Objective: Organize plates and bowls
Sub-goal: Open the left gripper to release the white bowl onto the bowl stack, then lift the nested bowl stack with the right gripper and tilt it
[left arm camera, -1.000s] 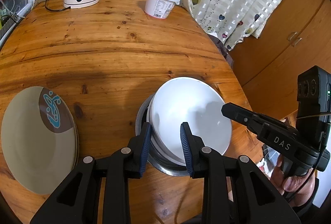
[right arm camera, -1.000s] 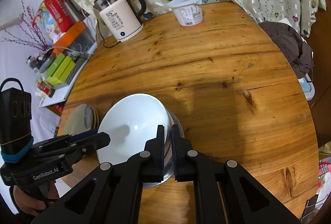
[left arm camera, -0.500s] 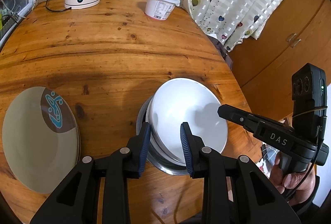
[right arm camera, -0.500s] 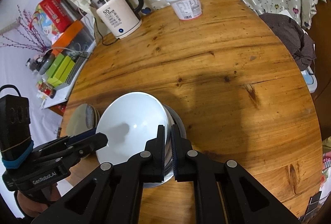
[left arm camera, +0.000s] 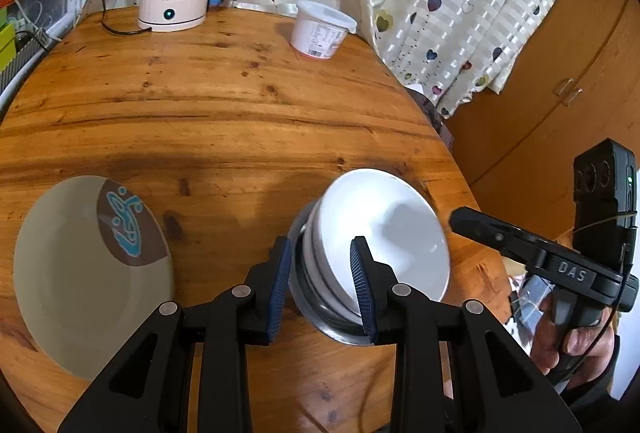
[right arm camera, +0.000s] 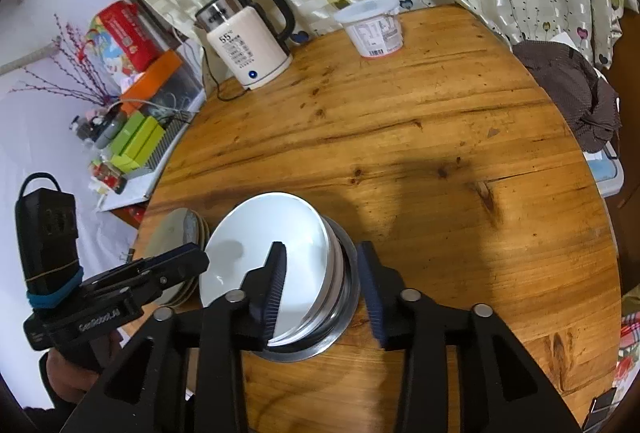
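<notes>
On a round wooden table (left arm camera: 224, 105), the right gripper (right arm camera: 324, 285), jaws just opened, straddles the near rim of a white bowl (right arm camera: 264, 253) nested in a steel bowl (right arm camera: 344, 297). The left gripper (left arm camera: 320, 285) brackets the stack, spread. Plates (left arm camera: 80, 273) lie left.

The right gripper (right arm camera: 322, 289) was shut on the rim of the white bowl (right arm camera: 272, 253). Its jaws have just been opening, and now they stand apart on both sides of that rim, not pressing it. In the left view the right gripper (left arm camera: 460, 219) is now a little away from the bowl's edge.
</notes>
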{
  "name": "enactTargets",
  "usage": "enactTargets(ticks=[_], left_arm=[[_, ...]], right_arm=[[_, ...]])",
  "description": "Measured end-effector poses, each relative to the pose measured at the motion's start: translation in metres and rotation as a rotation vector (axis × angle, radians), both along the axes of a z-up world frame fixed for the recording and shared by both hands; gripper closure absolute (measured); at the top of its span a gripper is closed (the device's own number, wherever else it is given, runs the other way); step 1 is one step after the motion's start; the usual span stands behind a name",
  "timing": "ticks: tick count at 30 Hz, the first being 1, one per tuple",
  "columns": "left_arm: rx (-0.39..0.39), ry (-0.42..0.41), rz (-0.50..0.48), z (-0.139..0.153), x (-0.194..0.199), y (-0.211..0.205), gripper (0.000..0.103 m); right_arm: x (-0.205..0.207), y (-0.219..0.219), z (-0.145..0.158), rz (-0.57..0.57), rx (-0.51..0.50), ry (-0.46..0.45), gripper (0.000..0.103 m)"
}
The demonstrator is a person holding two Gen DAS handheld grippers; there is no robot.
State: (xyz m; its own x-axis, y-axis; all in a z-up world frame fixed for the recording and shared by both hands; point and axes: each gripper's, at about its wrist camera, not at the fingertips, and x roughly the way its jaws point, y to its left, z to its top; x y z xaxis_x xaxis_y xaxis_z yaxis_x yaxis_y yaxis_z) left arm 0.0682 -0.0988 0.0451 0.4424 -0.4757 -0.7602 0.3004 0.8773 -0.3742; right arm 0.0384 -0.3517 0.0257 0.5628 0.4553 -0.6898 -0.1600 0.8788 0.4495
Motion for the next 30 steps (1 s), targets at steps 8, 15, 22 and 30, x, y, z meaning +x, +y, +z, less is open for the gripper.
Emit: enactTargets(ticks=[8,15,22,30], left_arm=[[0.000,-0.013,0.046,-0.004,-0.002,0.017,0.071],[-0.011,0.011,0.091,-0.013,-0.002,0.032,0.071],[-0.035,0.040,0.076,-0.021,-0.005,0.031,0.071],[-0.047,0.079,0.055,-0.031,-0.006,0.027,0.071]], right_arm=[[-0.008,-0.014,-0.002,-0.005,0.027,-0.027,0.064],[-0.013,-0.031,-0.010,-0.039,0.068,-0.006,0.063],[-0.012,-0.037,-0.022,-0.042,0.084,0.033,0.076],[-0.012,-0.032,-0.035,-0.012,0.090,0.081,0.078]])
